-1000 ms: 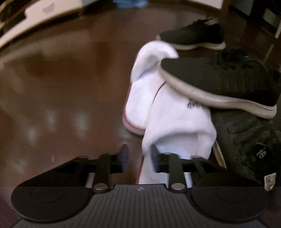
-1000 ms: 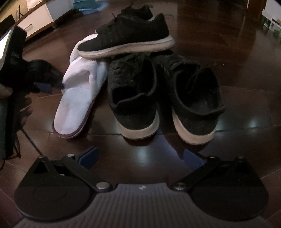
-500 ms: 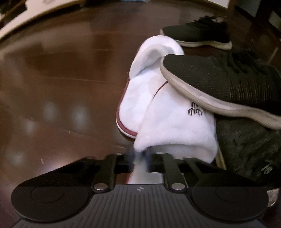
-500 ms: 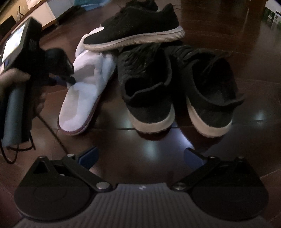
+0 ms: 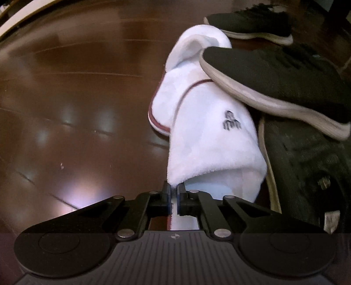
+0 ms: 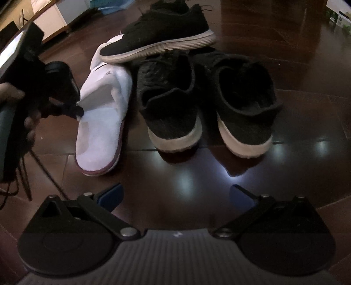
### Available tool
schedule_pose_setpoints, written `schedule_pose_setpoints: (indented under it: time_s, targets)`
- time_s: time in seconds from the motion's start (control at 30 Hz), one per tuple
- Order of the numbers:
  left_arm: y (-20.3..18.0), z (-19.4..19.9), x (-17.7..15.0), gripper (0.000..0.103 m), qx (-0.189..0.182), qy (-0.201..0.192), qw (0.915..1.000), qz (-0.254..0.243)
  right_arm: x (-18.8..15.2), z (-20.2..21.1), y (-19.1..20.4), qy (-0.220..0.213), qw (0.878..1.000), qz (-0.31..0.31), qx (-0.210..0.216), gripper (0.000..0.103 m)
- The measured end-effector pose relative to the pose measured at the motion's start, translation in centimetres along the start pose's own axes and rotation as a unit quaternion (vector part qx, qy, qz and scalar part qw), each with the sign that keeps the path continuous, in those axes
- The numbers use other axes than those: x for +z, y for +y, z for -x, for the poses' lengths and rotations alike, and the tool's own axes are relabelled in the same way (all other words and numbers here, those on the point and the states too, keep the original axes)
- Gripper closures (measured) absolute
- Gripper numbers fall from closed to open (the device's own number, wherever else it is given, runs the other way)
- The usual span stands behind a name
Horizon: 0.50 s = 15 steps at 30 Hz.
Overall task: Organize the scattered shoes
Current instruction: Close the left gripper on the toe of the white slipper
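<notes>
A white slipper (image 5: 208,131) (image 6: 103,118) with a dark red sole edge lies on the wooden floor. My left gripper (image 5: 173,194) (image 6: 76,110) is shut on the edge of its upper strap. A black sneaker (image 5: 274,83) (image 6: 162,41) with a white sole rests tilted across the slipper's toe. Two more black sneakers (image 6: 169,105) (image 6: 243,103) stand side by side to the right, heels toward the right wrist camera. My right gripper (image 6: 175,195) hangs open above the floor in front of them, holding nothing.
Another black sneaker (image 5: 250,24) lies farther back on the dark glossy floor (image 5: 76,98). A white cabinet (image 6: 54,17) and a blue item (image 6: 114,5) stand at the back left. A hand (image 6: 13,96) holds the left gripper's handle.
My left gripper has moved forward and shut on the slipper's strap edge. The right wrist camera has come a little closer to the pair of sneakers.
</notes>
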<state>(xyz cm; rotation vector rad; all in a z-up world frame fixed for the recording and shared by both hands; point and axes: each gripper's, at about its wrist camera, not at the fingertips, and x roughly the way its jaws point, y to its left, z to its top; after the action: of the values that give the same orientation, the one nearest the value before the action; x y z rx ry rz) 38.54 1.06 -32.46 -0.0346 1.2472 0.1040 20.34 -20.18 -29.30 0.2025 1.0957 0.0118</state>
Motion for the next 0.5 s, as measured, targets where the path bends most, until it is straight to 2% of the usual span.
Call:
schedule_pose_setpoints:
  time_s: [0.17, 0.27, 0.4, 0.43, 0.5]
  targets:
    - [-0.3, 1.2, -1.8, 0.097, 0.007, 0.005, 0.9997, -0.022, -0.6, 1.2, -1.0, -0.006, 1.0, -0.016, -0.002, 0.0]
    - [-0.2, 2.1, -3.4, 0.097, -0.005, 0.01, 0.9993, -0.035, -1.1, 1.8, -1.5, -0.01, 1.0, -0.026, -0.001, 0.0]
    - [-1.2, 2.8, -6.0, 0.097, -0.012, 0.014, 0.9952, -0.096, -2.2, 2.4, -2.1, -0.01, 0.999, -0.035, -0.001, 0.0]
    - [-1.7, 3.0, -7.1, 0.096, 0.005, 0.0, 0.992, -0.126, -2.6, 2.5, -2.3, -0.008, 0.999, -0.039, -0.002, 0.0]
    - [-2.3, 3.0, -8.1, 0.092, 0.026, -0.024, 0.9875, -0.154, -3.2, 2.7, -2.7, -0.005, 0.999, -0.046, -0.004, 0.0]
